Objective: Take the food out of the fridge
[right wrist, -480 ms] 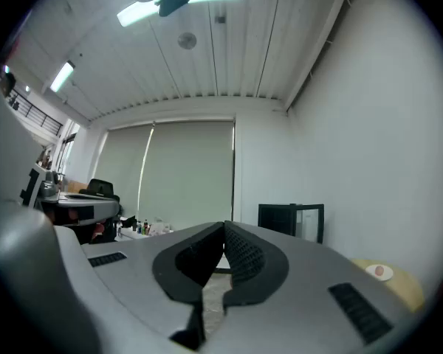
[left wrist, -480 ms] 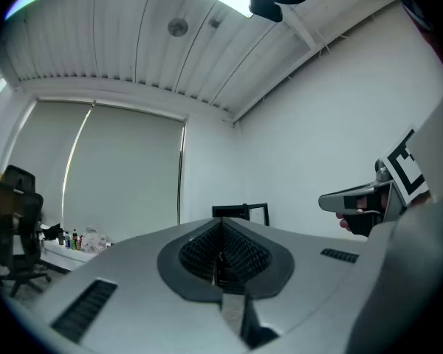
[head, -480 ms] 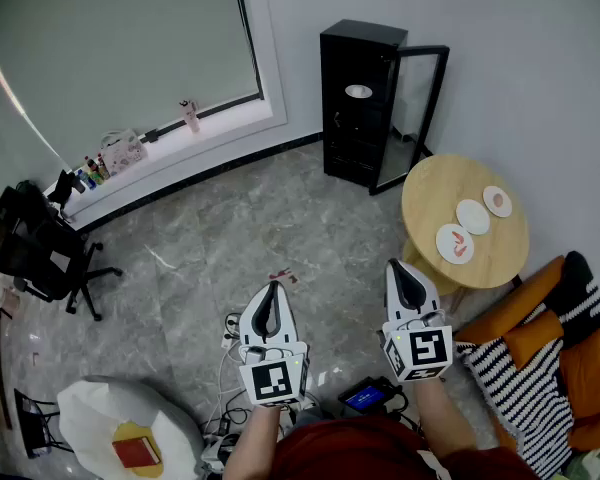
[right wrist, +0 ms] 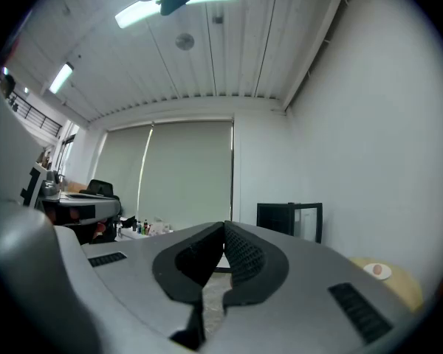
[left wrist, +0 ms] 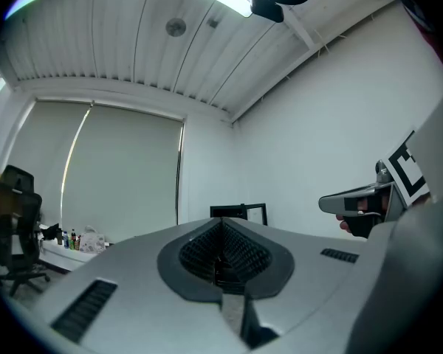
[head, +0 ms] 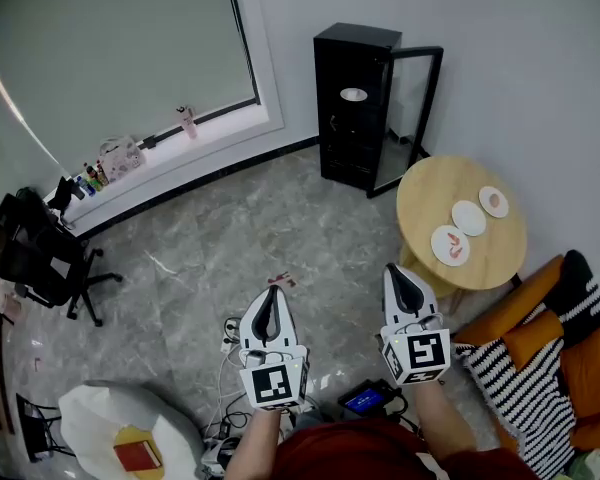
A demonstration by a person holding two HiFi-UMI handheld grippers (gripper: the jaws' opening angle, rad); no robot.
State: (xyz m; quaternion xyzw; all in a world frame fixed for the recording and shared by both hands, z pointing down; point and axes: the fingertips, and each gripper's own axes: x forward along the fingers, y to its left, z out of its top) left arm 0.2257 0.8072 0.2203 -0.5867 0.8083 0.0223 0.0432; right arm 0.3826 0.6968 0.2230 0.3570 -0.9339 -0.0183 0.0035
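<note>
One pale plate (head: 353, 94) sits on an upper shelf inside the fridge (head: 350, 108). It is too small to tell what food is on it, but it looks like the last item left to take out. The fridge stands against the far wall with its glass door (head: 408, 118) swung wide to its right, probably left that way so the shelves can be reached without another pull.

Just right of and nearer than the fridge is a round tabletop (head: 425, 208) carrying three plates (head: 469, 218) in a row. At least two hold something reddish, so this looks like the drop-off spot, chosen because it is close to the open door.

Well apart from the fridge, across open floor (head: 280, 228), both tools are held close to the person's body. The left hand-held gripper (head: 271, 298) has its jaws pressed together on nothing. The right hand-held gripper (head: 400, 276) is the same, closed and empty. Both point toward the fridge, which suits a walk over rather than a grasp; the jaws will need to spread before reaching the shelf.
</note>
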